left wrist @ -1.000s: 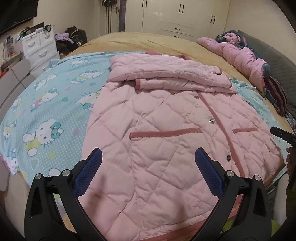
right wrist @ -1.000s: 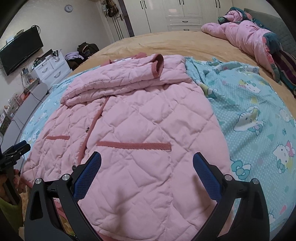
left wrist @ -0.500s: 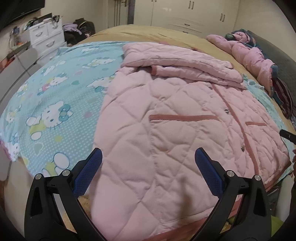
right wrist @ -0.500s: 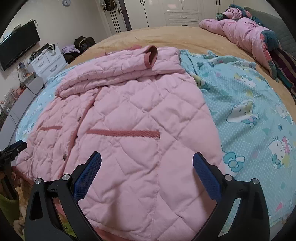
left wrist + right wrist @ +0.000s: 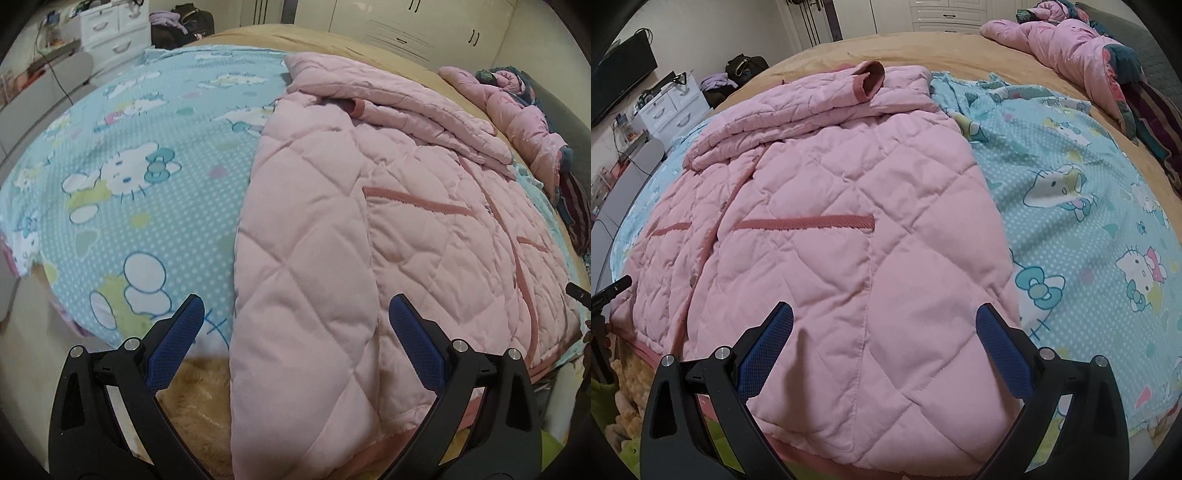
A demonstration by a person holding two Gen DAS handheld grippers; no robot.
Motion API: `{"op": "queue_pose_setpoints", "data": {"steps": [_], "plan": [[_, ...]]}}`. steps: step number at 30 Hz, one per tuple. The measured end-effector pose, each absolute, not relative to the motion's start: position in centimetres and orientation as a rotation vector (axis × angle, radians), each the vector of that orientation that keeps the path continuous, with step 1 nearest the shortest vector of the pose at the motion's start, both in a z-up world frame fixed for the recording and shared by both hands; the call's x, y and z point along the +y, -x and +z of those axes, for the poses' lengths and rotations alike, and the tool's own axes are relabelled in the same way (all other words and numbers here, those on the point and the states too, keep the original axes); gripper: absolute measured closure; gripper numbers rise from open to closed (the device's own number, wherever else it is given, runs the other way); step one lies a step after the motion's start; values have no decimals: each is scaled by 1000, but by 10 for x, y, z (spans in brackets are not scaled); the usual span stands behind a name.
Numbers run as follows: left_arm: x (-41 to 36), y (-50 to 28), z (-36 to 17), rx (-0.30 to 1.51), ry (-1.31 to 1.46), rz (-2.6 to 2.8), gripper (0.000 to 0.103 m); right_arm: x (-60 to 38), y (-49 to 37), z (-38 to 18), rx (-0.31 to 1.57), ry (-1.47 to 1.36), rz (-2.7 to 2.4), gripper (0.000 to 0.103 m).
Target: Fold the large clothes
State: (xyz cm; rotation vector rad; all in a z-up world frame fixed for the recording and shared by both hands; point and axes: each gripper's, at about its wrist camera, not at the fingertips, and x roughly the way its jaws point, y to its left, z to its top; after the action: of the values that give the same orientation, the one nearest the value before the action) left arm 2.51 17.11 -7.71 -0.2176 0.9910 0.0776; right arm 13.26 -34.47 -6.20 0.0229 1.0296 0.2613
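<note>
A large pink quilted jacket (image 5: 369,229) lies front up on a blue Hello Kitty sheet (image 5: 140,177), sleeves folded across its top; its hem hangs over the bed's near edge. My left gripper (image 5: 295,325) is open, low over the jacket's left hem corner, empty. In the right wrist view the jacket (image 5: 831,229) fills the middle, a sleeve cuff (image 5: 870,79) at the far end. My right gripper (image 5: 884,328) is open over the jacket's right hem corner, empty. The tip of the left gripper (image 5: 611,291) shows at the far left.
A tan bedspread (image 5: 960,51) covers the bed. A pile of pink bedding (image 5: 1067,48) lies at the far right. White drawers (image 5: 110,29), bags and a wardrobe (image 5: 424,26) stand beyond. The sheet (image 5: 1089,221) spreads right of the jacket. A fuzzy tan rug (image 5: 199,391) lies below the bed edge.
Both grippers have dropped lower and closer to the jacket's hem, the left shifting toward the left corner, the right toward the right corner. Both stay open.
</note>
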Motion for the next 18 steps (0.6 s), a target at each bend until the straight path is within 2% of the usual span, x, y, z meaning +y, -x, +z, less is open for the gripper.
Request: {"op": "queue_pose_setpoints", "data": {"steps": [11, 12, 13, 15, 16, 17, 18], "plan": [[163, -13, -94, 1002, 292, -11, 9, -357, -124, -59, 1022, -24, 255, 4], [161, -13, -95, 1002, 290, -18, 14, -359, -123, -59, 1022, -25, 254, 4], [158, -13, -96, 999, 288, -28, 25, -360, -121, -58, 1022, -25, 252, 4], [156, -13, -94, 986, 292, -34, 32, -365, -119, -57, 1021, -27, 243, 4], [156, -12, -93, 974, 298, -39, 45, -368, -118, -57, 1021, -27, 239, 4], [157, -12, -91, 963, 302, -40, 52, -370, -117, -57, 1020, -28, 235, 4], [158, -11, -87, 946, 305, -36, 68, -375, -116, -57, 1022, -30, 228, 4]]}}
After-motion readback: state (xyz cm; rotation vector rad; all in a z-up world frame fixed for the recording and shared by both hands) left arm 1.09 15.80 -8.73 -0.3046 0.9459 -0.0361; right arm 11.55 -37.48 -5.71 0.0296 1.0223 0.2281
